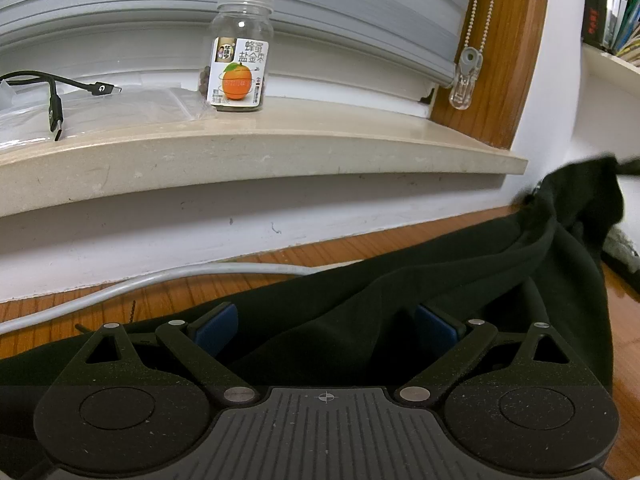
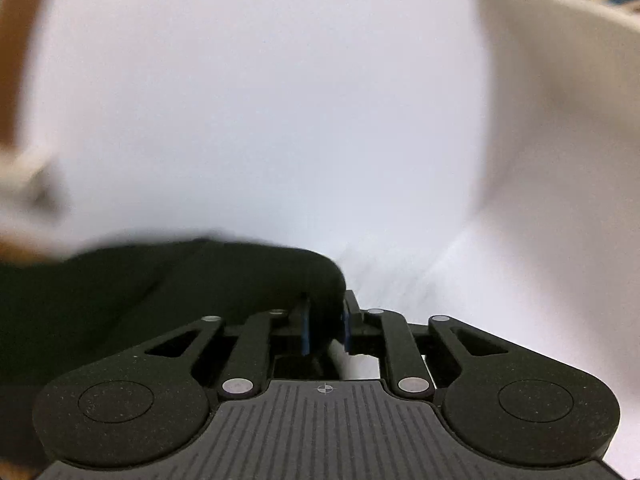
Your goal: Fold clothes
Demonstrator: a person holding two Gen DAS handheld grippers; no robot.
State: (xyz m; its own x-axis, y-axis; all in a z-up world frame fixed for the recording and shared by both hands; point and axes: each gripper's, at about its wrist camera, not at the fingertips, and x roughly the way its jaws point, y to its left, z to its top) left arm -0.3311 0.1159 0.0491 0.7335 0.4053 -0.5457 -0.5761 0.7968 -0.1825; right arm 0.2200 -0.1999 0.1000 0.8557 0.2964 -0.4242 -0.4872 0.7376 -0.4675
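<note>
Left gripper (image 1: 326, 330): its fingers (image 1: 216, 330) stand wide apart, with blue pads. The black garment (image 1: 460, 280) lies between them and over them, but the pads do not press on it.

Right gripper (image 2: 326, 330): its fingers (image 2: 306, 330) are drawn close together and pinch a fold of the black garment (image 2: 200, 280) between the blue pads. The right wrist view is blurred, so fine detail is not clear.

Black garment: it is spread on the wooden worktop (image 1: 624, 320) near the back edge, below the windowsill (image 1: 280, 148). One end is raised up at the right side of the left wrist view, in front of the white wall (image 1: 560, 100).

White cable (image 1: 120, 288): it runs along the back edge of the worktop, just beside the garment.

Windowsill: it carries a clear jar (image 1: 240, 56) with an orange fruit on its label, a black USB cable (image 1: 56, 108) and a clear plastic bag (image 1: 120, 108).

Window blind (image 1: 240, 4): grey, behind the jar; its bead chain (image 1: 486, 12) hangs at the wooden frame (image 1: 516, 52).

Shelf (image 1: 612, 4): at the upper right, with books.
</note>
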